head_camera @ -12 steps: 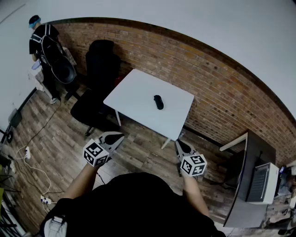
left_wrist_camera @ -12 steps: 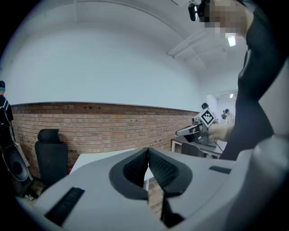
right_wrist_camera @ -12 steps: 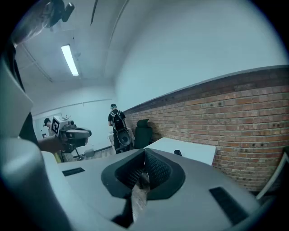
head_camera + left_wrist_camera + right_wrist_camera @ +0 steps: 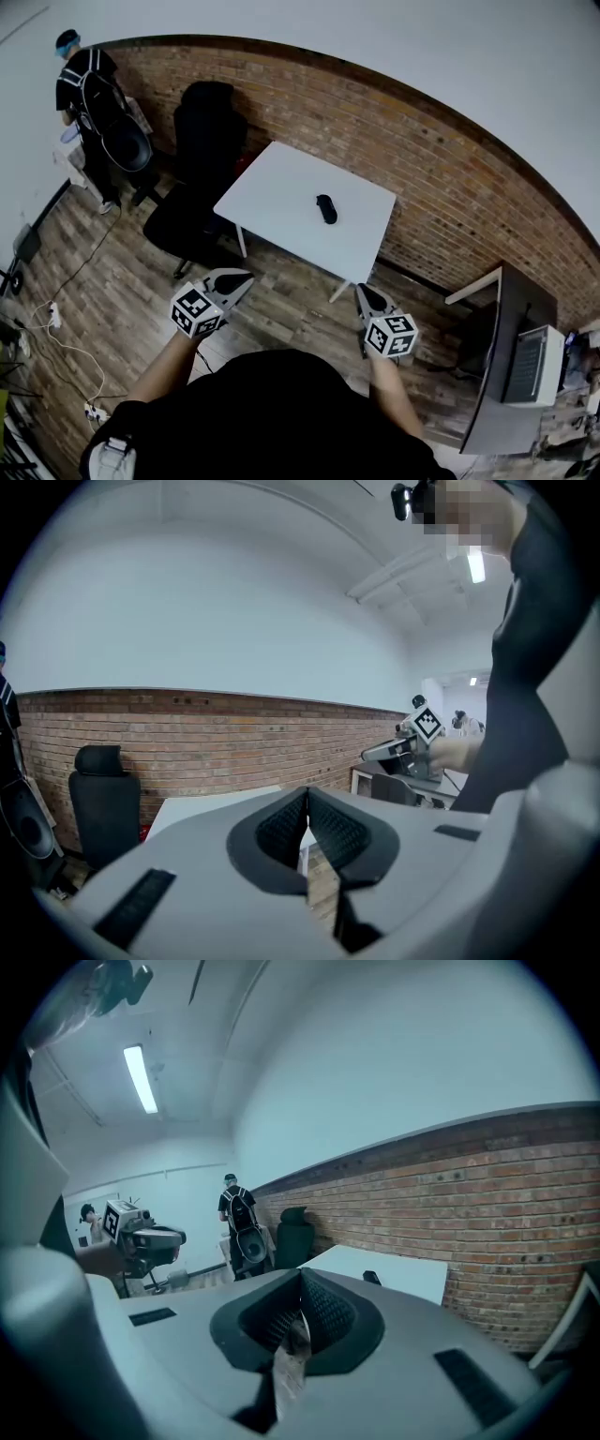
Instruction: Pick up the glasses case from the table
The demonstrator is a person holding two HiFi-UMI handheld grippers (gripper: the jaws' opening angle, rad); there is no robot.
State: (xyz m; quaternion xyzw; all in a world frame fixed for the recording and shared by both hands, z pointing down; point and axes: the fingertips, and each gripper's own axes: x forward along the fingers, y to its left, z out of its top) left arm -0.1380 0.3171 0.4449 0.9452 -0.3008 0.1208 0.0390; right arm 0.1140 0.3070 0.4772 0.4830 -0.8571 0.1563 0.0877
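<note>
The black glasses case [image 4: 325,208] lies near the middle of a white table [image 4: 281,178] by the brick wall; it also shows small in the right gripper view, glasses case [image 4: 371,1278], on the table [image 4: 412,1274]. My left gripper [image 4: 236,278] and right gripper [image 4: 364,291] hang over the wooden floor, well short of the table's near edge. Both are shut with nothing between the jaws, as seen at the left gripper [image 4: 307,803] and the right gripper [image 4: 301,1283]. The left gripper view shows the table [image 4: 211,803] but not the case.
A black office chair [image 4: 202,131] stands at the table's left end. A person with a backpack [image 4: 89,84] stands far left. A dark desk [image 4: 506,328] with a white device [image 4: 534,370] is at the right. Cables [image 4: 56,319] lie on the floor at left.
</note>
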